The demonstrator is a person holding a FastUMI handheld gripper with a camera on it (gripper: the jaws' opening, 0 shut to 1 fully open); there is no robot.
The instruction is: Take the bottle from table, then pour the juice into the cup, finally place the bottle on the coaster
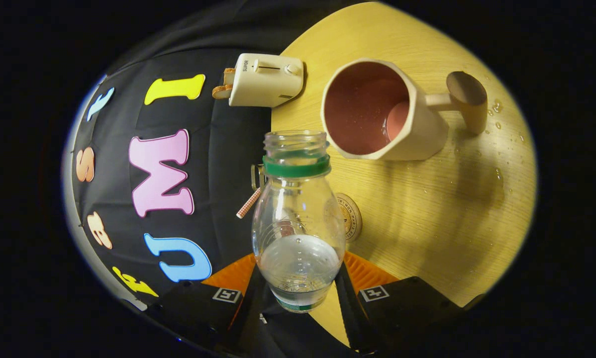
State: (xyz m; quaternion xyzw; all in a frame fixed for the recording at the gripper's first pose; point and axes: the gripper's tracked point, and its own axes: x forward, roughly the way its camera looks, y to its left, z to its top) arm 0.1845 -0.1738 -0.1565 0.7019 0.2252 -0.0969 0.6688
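Between the tool's [298,283] clamping fingers, the bottle [298,219] hangs near the table [427,214] edge, cup [377,112] beyond.

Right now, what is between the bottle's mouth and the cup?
In the gripper view, nothing but bare table lies between the bottle, which the tongs are squeezing, and the cup.

The clear bottle [298,219] is wearing a green ring at its neck and is showing a green band at its base. At one o'clock from it, the cup [377,112] is showing cream outside and dusty pink inside. The table [442,209] is showing pale yellow wood grain. The toaster [265,79], at eleven o'clock, is showing cream. A red-and-white checked straw [248,203] is lying beside the bottle.
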